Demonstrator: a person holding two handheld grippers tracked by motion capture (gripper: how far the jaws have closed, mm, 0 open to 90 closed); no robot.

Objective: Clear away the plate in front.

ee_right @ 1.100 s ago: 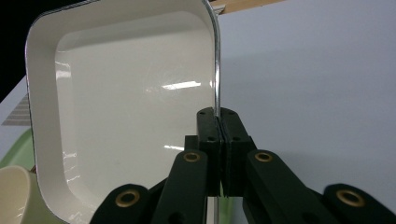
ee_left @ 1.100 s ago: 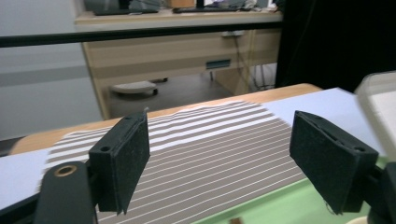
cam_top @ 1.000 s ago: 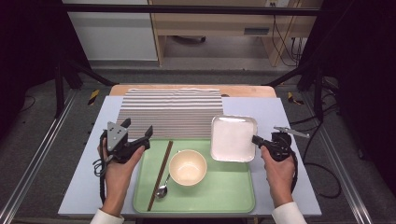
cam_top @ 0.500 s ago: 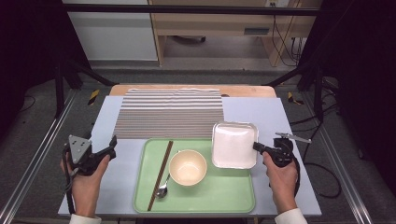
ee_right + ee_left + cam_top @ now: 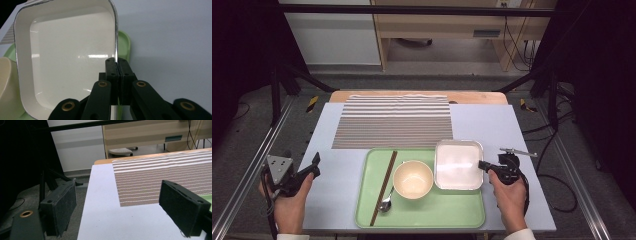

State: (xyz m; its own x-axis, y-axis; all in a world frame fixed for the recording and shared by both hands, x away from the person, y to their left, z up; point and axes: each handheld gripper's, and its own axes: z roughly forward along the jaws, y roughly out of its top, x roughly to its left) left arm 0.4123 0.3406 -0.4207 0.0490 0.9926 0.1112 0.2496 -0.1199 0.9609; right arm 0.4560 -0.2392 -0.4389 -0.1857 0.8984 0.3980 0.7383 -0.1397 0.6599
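**A:** Nearest us, at the desk's (image 5: 337, 200) front edge, what do we see of our two hands?

**B:** Our right gripper (image 5: 482, 164) has its jaws pinched tight on the right rim of the white square dish (image 5: 458, 164); in the right gripper view the two black pads (image 5: 111, 72) meet on that thin metal edge. Our left gripper (image 5: 315, 165) hangs over the desk's front left corner, jaws wide apart with nothing between them; in the left gripper view the pads (image 5: 62, 207) frame bare desk surface.

**A:** And where does the dish sit?

**B:** It sits at the back right corner of the green tray (image 5: 437, 215), its far and right edges reaching just past the tray's rim. We cannot tell whether it rests flat or is tipped up on the gripped side.

**A:** What else does the tray carry?

**B:** A cream bowl (image 5: 412, 178) just left of the dish, a metal spoon (image 5: 386, 202) at the bowl's front left, and dark chopsticks (image 5: 384, 187) running front to back along the tray's left side.

**A:** And farther off?

**B:** A striped placemat (image 5: 394, 121) lies flat across the desk's back half, its near edge just beyond the tray and its far edge at the wooden strip (image 5: 472, 96) along the desk's back edge.
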